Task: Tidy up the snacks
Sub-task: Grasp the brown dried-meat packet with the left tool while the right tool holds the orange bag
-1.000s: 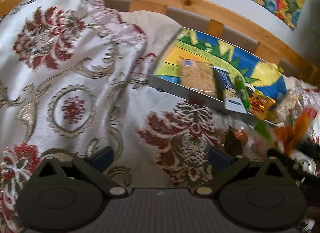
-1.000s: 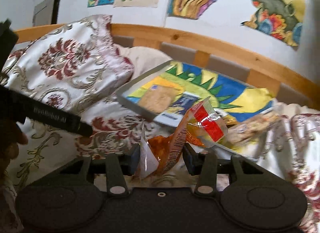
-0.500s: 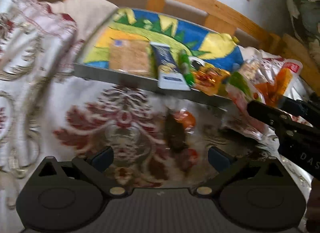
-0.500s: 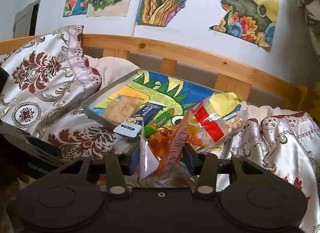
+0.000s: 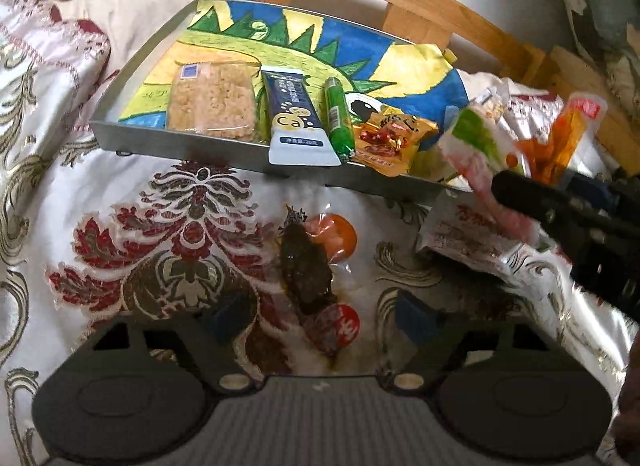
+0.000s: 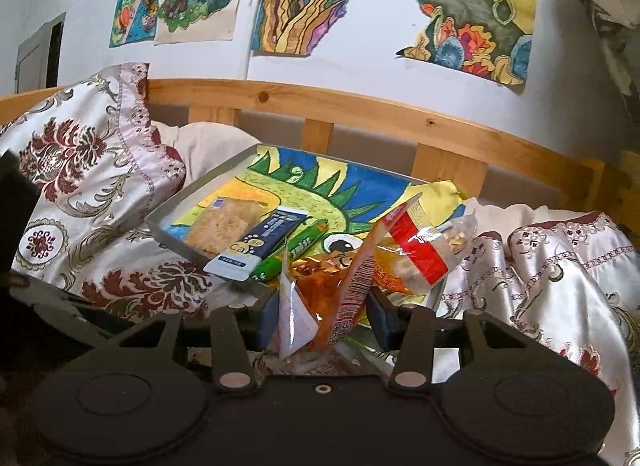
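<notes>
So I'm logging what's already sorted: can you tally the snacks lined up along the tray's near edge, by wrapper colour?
clear-wrapped rice crisp bar: 1
dark blue packet: 1
green sausage stick: 1
gold packet: 1
Total: 4 visible in the tray; its right end is hidden.

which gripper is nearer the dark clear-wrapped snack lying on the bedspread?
Left. The left gripper is right over the dark snack, which lies between its closing jaws, not yet pinched. The right gripper is off to the side by the tray, holding an orange packet.
</notes>
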